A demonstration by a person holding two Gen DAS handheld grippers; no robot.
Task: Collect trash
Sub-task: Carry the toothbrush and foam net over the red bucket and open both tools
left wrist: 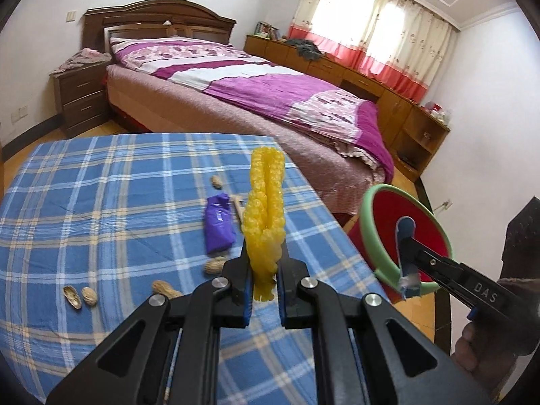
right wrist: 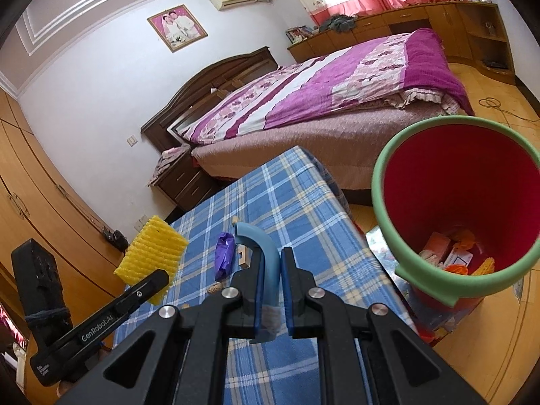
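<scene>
Between the left gripper's (left wrist: 265, 263) fingers a yellow foam fruit net (left wrist: 265, 209) stands pinched at its lower end, upright above the desk (left wrist: 101, 202). It looks very light, soft and springy, so a low squeeze should hold it, though it may flop. The right gripper (right wrist: 270, 270) is closed on a curved blue plastic strip (right wrist: 266, 253), thin and fairly stiff by the look of it, gripped near its frayed lower end and held out beside the desk's edge, near the red bin (right wrist: 455, 202) with the green rim, which stands on the floor just beside the desk and already holds scraps. On the checked cloth lie a purple wrapper (left wrist: 218, 224), a small wooden piece (left wrist: 238, 202) and several peanut shells (left wrist: 81, 296). Nothing appears to block either path to the bin.
</scene>
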